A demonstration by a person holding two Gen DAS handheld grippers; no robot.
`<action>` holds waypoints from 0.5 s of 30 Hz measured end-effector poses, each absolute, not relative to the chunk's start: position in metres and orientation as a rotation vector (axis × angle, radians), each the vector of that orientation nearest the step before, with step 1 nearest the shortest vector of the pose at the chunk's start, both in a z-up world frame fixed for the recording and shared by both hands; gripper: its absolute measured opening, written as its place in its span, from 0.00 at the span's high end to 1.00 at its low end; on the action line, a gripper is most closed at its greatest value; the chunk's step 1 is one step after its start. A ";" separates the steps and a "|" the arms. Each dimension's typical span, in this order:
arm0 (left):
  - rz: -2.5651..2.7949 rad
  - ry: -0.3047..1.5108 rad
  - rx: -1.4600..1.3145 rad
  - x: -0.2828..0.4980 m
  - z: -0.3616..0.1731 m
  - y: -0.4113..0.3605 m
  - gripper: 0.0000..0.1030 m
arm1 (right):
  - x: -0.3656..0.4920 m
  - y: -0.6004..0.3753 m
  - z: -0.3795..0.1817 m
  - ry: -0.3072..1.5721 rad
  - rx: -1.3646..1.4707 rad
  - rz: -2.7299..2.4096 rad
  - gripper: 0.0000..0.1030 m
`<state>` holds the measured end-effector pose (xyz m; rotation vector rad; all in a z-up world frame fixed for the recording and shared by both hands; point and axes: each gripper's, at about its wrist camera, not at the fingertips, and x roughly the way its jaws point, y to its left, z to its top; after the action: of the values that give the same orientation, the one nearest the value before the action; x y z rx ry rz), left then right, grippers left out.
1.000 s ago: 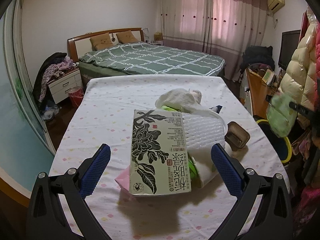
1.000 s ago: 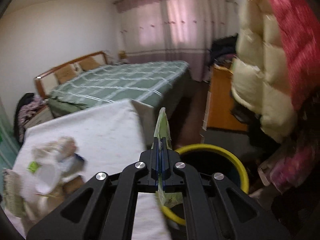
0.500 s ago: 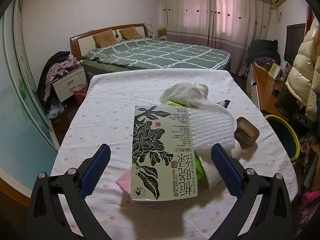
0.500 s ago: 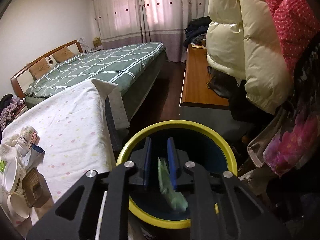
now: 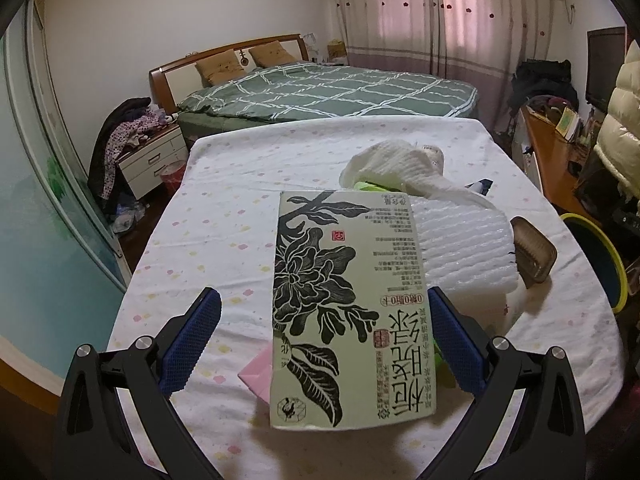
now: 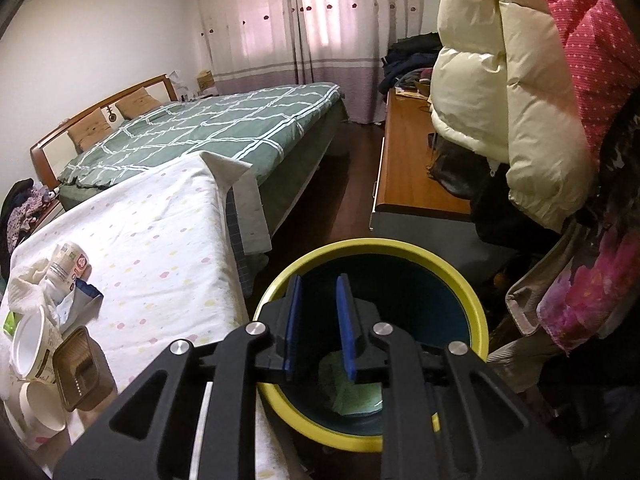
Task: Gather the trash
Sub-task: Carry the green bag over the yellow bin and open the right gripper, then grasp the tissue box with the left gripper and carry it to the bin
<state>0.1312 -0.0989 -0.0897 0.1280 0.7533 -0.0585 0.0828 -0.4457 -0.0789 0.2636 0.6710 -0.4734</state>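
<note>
Both wrist views look downward, sharing the table [image 5: 240,184] and bin [image 6: 400,252].

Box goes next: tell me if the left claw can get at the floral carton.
Probably yes. The left claw is open, blue pads either side of the floral carton, which lies uncovered atop the trash pile.

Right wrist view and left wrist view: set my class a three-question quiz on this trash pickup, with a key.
1. True or false: the right gripper holds a wrapper.
2. Where does the green wrapper lie: A on the table, B in the bin, C on the bed?
3. Which item lies between the left gripper fingers?

Key: 1 false, jaws apart, nothing between them. 2 B. 3 The flower-printed box.
</note>
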 end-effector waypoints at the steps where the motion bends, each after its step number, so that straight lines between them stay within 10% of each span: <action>1: -0.059 0.751 0.132 0.132 -0.090 -0.100 0.05 | 0.083 -0.445 -0.080 0.673 0.264 -0.472 0.83; 8: -0.074 0.757 0.117 0.135 -0.093 -0.101 0.30 | 0.082 -0.448 -0.085 0.681 0.274 -0.464 0.83; 15: -0.081 0.718 0.114 0.129 -0.084 -0.101 0.31 | 0.077 -0.448 -0.085 0.678 0.279 -0.460 0.83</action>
<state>0.1287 -0.1011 -0.0838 0.1138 0.7177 -0.0808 0.0767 -0.4483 -0.0852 0.2790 0.6778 -0.4605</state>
